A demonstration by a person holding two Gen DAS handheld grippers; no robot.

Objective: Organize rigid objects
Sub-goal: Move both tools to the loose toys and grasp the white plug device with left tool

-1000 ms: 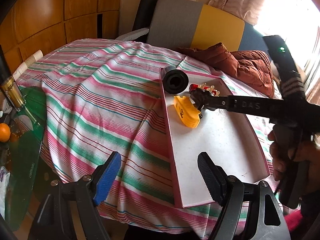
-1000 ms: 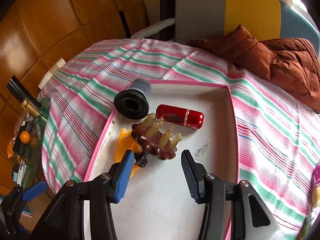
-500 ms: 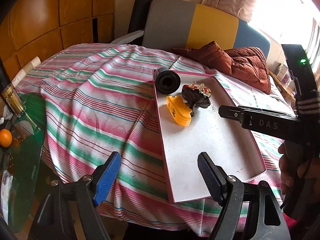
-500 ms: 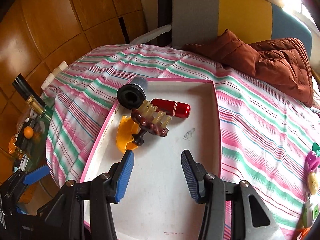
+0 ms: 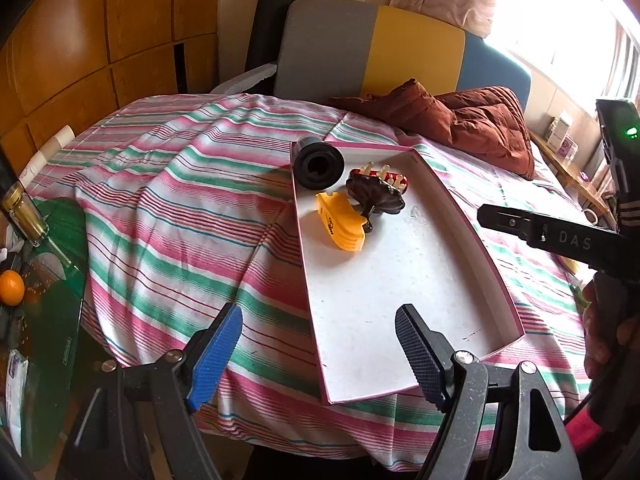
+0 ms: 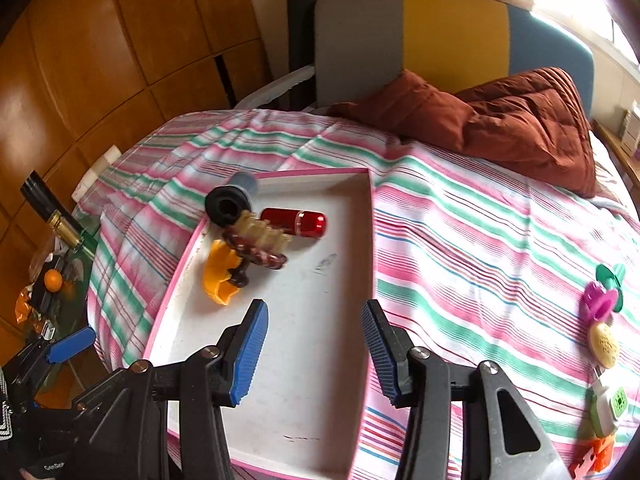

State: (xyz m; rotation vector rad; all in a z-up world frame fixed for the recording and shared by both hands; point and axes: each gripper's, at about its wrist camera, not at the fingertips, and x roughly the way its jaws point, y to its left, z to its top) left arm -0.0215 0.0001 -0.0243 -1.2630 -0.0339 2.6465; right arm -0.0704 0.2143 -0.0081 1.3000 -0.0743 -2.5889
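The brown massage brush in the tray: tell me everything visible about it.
The brown massage brush is glossy dark brown, plastic-looking, with a round head of cream-tipped pegs and a short knob handle. It lies tilted in the white pink-rimmed tray, leaning on the yellow plastic piece, beside the red cylinder and black roll. Nothing grips it.

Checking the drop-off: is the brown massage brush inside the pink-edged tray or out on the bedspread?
Inside. The brush lies on the tray floor beside the red tube, partly over the yellow piece.

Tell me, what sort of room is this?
Most likely a bedroom in a home: a bed under a striped sheet, a padded headboard, a rust-brown quilt, and wooden wall panels.
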